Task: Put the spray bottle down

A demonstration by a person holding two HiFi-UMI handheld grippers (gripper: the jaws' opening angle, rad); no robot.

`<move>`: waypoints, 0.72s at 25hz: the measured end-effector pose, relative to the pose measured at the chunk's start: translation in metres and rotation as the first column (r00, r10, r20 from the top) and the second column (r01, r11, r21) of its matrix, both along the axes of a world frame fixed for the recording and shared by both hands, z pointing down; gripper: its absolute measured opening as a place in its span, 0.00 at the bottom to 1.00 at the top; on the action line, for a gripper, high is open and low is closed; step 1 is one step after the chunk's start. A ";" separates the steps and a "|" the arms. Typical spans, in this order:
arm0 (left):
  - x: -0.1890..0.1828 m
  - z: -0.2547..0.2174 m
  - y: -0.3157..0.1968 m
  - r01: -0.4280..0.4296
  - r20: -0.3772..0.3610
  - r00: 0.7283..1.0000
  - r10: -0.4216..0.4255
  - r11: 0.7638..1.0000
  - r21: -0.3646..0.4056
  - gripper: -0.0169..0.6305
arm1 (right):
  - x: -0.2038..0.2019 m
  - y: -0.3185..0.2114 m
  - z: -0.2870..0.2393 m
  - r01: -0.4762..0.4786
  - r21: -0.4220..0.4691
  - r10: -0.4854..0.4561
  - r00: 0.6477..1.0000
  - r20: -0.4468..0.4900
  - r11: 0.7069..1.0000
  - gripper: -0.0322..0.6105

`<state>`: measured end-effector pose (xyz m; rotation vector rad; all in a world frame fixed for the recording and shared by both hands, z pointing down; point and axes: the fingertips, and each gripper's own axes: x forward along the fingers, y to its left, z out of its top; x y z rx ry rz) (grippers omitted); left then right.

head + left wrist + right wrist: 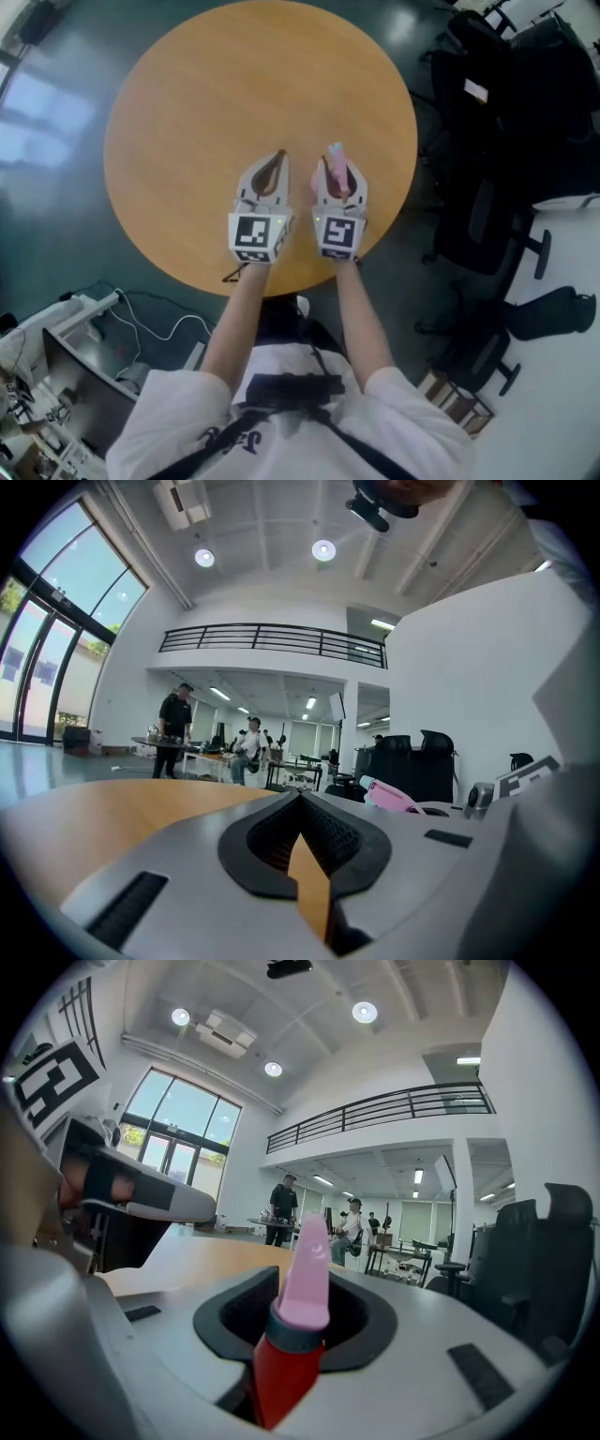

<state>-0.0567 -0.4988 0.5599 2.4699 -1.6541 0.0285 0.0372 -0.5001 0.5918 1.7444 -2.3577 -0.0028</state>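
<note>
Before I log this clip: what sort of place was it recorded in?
Most likely a large open-plan office or lab hall. There is a round wooden table with black office chairs beside it. A railed upper gallery runs above people gathered in the background.

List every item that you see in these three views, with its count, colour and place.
table: one, round, light wood, under both tongs
spray bottle: one, red body with pink top, between the right tongs' jaws
office chairs: several, black, right of the table
cables: a few, white, floor at lower left
background people: at least two, far across the hall, at a table
left tongs: one, grey, jaws together, empty, over the table
right tongs: one, grey, closed on the spray bottle
forearms: two, in white sleeves, behind the tongs
</note>
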 end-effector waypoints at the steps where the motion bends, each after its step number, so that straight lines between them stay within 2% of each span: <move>1: 0.000 0.003 0.000 -0.002 -0.001 1.000 0.002 1.000 -0.007 0.05 | -0.001 0.000 0.002 0.000 0.004 0.000 1.000 0.002 1.000 0.25; 6: 0.006 0.016 0.008 -0.016 -0.001 1.000 0.016 0.999 -0.033 0.05 | -0.004 0.010 0.019 0.010 0.010 -0.010 1.000 -0.030 1.000 0.25; 11: 0.006 0.025 0.018 -0.023 0.018 1.000 0.024 0.998 -0.051 0.05 | -0.004 0.016 0.026 0.030 0.084 -0.028 0.999 -0.025 0.996 0.25; 15: 0.007 0.033 0.024 -0.020 0.017 1.000 0.021 0.997 -0.075 0.05 | -0.009 0.015 0.033 0.034 0.006 -0.033 0.999 -0.035 0.999 0.27; 18: 0.015 0.030 0.030 -0.031 0.018 0.999 0.032 0.997 -0.071 0.05 | -0.011 0.012 0.038 0.057 -0.068 -0.059 0.998 -0.016 0.996 0.43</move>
